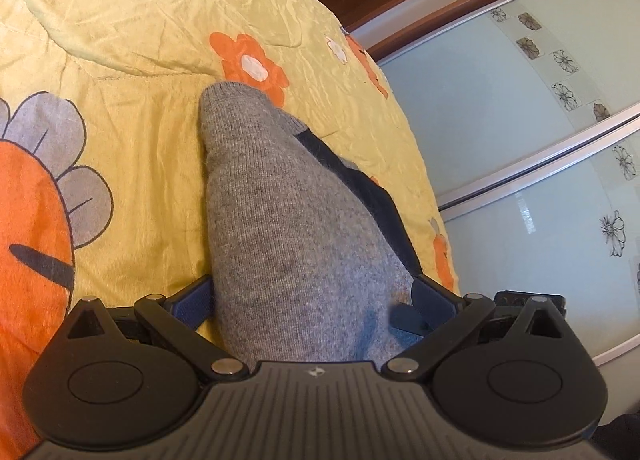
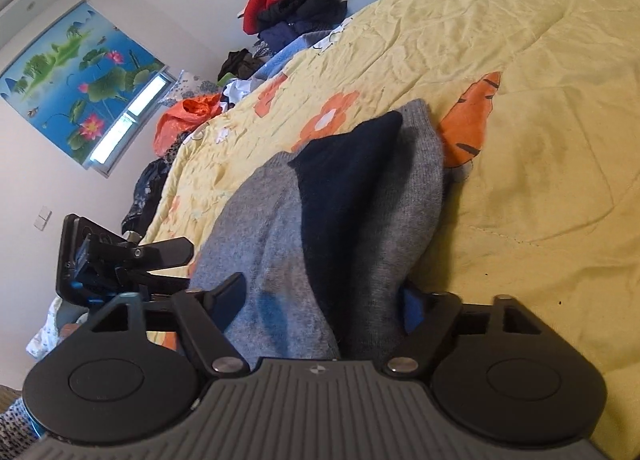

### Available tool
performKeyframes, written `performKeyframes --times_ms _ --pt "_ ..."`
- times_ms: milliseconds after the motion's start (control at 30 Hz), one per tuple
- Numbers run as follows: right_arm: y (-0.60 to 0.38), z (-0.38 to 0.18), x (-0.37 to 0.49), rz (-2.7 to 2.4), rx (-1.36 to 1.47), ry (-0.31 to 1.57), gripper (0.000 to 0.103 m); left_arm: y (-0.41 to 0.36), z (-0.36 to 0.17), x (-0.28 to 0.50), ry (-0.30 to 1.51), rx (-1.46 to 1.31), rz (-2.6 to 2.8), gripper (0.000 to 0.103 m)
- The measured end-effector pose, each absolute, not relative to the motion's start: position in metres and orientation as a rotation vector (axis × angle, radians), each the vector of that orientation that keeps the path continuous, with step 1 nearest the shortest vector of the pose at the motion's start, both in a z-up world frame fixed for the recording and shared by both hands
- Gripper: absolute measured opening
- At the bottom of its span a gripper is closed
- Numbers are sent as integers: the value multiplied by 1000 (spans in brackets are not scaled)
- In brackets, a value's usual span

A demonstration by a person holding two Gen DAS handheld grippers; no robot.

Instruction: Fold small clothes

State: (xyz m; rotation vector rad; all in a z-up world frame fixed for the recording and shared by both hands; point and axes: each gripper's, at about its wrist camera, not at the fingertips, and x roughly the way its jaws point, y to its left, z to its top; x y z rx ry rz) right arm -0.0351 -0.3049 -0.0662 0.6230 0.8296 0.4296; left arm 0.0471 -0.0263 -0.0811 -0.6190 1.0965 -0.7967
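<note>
A grey knitted garment with a dark navy part lies lengthwise on the bed, and its near end rises toward the camera. My left gripper holds that near end, with the fabric filling the gap between its fingers. In the right wrist view the same grey garment has the navy part folded over its middle. My right gripper is shut on it, one finger lying over the grey knit and the other half hidden behind it. The left gripper touches the garment's left edge.
The bed carries a wrinkled yellow quilt with orange flowers. Its edge drops off toward a wardrobe with frosted sliding doors. A heap of dark and red clothes and an orange bag lie along the bed's far side.
</note>
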Motion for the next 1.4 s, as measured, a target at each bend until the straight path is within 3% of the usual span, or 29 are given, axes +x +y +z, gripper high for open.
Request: performKeyframes --times_ms 33,200,267,300,433,733,1167,1400 --pt "-308 -69 -35 412 639 837 45 -26 -82 48 1098 -629 -794 103" --pt "-314 -78 -35 399 722 837 41 -35 -78 45 1098 -567 -802 99" --pt "-312 -78 -36 389 714 839 39 -38 -77 44 1114 -522 -769 67" --pt "-312 -78 -36 384 719 840 38 -37 -79 46 1142 -516 -745 43" --pt "-309 -78 -39 374 735 829 35 -26 -88 51 1171 -597 -752 34" --pt "-288 -55 -39 383 753 801 33 -16 -68 47 1111 -561 -740 29" --pt "-215 -26 30 481 744 780 33 66 -26 94 1060 -500 -649 30" --pt "-172 -47 53 433 573 874 33 94 -54 90 1107 -416 -586 34"
